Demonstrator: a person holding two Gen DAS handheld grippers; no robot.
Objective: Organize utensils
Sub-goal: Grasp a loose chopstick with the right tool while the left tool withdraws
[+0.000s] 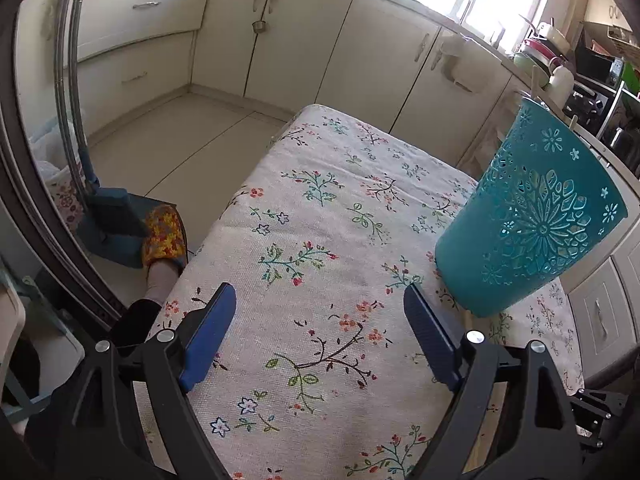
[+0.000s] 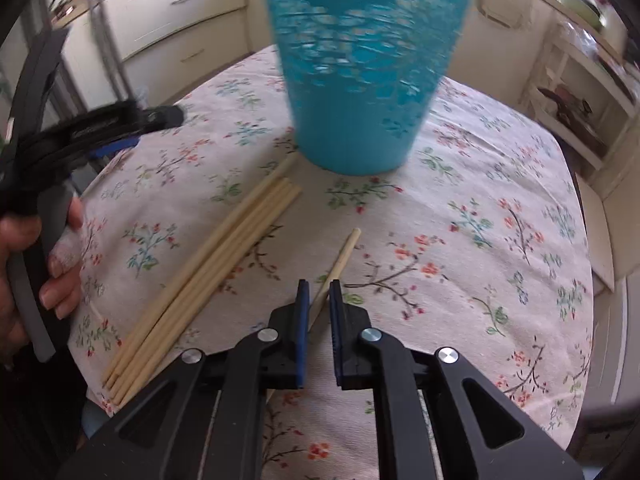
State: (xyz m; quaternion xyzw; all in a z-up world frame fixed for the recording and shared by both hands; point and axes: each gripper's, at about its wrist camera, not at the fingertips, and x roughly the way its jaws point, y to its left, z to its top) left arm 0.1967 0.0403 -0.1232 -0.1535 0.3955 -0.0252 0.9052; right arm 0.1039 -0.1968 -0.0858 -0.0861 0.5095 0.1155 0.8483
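A teal perforated holder (image 2: 360, 68) stands on the floral tablecloth (image 2: 480, 216), blurred in the right wrist view; it also shows at the right of the left wrist view (image 1: 532, 220), with chopstick tips sticking out of its top. Several wooden chopsticks (image 2: 208, 276) lie in a bundle left of my right gripper (image 2: 319, 290). The right gripper is shut on a single chopstick (image 2: 342, 256), which points toward the holder. My left gripper (image 1: 320, 300) is open and empty above the cloth (image 1: 320, 216); it also shows at the left of the right wrist view (image 2: 116, 128).
Cream kitchen cabinets (image 1: 280, 40) line the far wall. A dish rack (image 1: 540, 52) stands on the counter at right. A foot in a knitted slipper (image 1: 164, 236) and a blue dustpan (image 1: 112, 220) are on the floor left of the table. Open shelves (image 2: 576, 104) stand at right.
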